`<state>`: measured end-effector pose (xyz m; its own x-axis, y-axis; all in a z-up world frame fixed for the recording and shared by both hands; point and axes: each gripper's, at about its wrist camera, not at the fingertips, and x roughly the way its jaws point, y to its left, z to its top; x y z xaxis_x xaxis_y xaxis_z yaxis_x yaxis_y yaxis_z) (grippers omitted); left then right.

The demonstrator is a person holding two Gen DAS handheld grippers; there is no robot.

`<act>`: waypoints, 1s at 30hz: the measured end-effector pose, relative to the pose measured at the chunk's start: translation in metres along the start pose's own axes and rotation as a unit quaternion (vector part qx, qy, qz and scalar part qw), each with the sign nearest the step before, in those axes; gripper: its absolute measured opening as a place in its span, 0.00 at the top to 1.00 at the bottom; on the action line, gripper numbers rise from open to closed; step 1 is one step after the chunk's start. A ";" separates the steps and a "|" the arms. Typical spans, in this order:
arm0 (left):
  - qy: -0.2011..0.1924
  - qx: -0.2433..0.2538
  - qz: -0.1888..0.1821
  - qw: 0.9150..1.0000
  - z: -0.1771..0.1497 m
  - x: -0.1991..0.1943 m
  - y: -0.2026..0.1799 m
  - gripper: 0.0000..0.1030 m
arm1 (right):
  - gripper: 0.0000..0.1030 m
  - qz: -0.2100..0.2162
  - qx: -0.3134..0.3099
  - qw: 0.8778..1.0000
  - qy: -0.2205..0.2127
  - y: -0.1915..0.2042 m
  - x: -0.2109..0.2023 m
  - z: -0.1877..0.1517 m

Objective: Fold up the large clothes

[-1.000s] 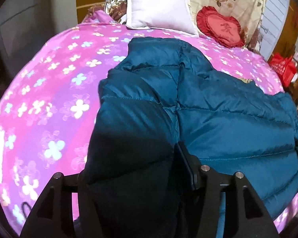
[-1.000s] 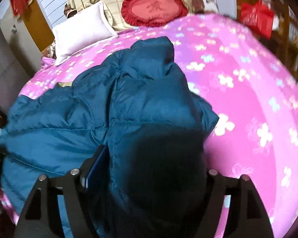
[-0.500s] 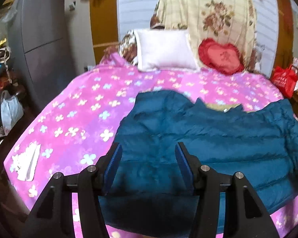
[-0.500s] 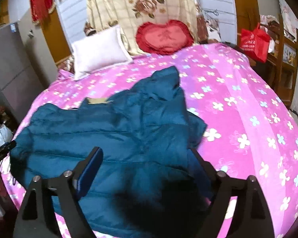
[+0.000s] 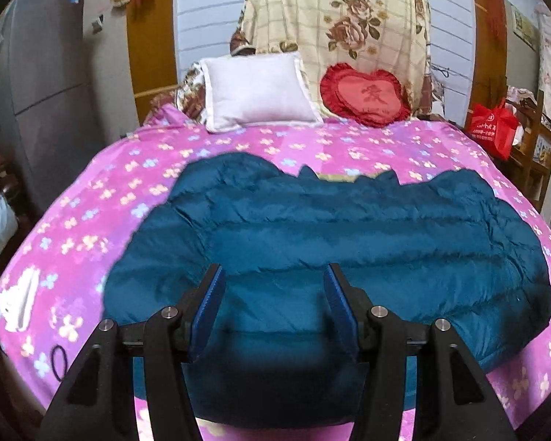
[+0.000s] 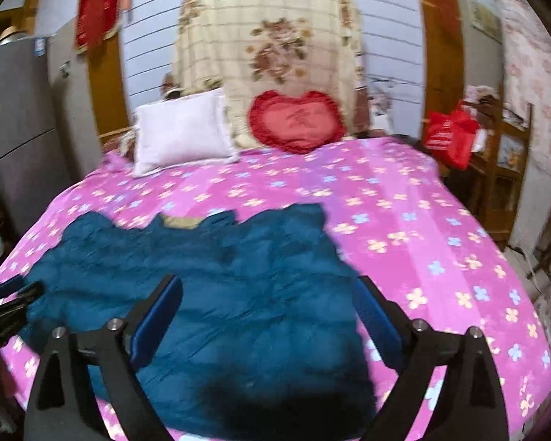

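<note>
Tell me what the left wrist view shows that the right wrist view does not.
Only the left wrist view shows the white paper and the dark hair tie on the pink flowered bedsheet. Only the right wrist view shows the left gripper's black tip at its edge. Both show the teal quilted puffer jacket, the white pillow and the red heart-shaped cushion.

right view motion-blurred, jacket (image 6: 238,294) hem hidden behind jaws, cushion (image 5: 365,93) character illegible
</note>
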<state>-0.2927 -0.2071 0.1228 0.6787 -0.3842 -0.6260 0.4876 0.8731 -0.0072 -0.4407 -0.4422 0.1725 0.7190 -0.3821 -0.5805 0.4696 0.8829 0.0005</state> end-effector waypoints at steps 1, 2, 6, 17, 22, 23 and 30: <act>0.001 0.002 0.002 1.000 -0.003 0.002 -0.002 0.68 | 0.06 0.005 -0.008 1.000 0.005 0.008 0.002 -0.006; 0.001 0.004 0.005 1.000 -0.005 0.003 -0.003 0.68 | 0.06 0.011 -0.017 1.000 0.010 0.019 0.005 -0.012; 0.004 0.003 0.013 1.000 -0.012 0.007 -0.005 0.68 | 0.06 0.023 -0.030 0.999 0.033 0.049 0.022 -0.034; 0.020 -0.017 0.025 0.999 -0.020 0.022 0.008 0.68 | 0.05 0.037 -0.038 0.997 0.061 0.092 0.052 -0.054; 0.021 -0.017 0.027 0.999 -0.021 0.025 0.010 0.68 | 0.04 0.042 -0.039 0.996 0.065 0.099 0.059 -0.055; 0.022 -0.017 0.027 0.999 -0.021 0.026 0.010 0.68 | 0.04 0.041 -0.040 0.996 0.064 0.099 0.060 -0.054; 0.020 -0.014 0.033 0.999 -0.021 0.028 0.011 0.68 | 0.04 0.039 -0.035 0.997 0.060 0.097 0.062 -0.052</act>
<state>-0.2799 -0.2016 0.0887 0.6859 -0.3146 -0.6561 0.4275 0.9039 0.0135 -0.3771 -0.3661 0.0944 0.6839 -0.2799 -0.6738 0.3751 0.9270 -0.0043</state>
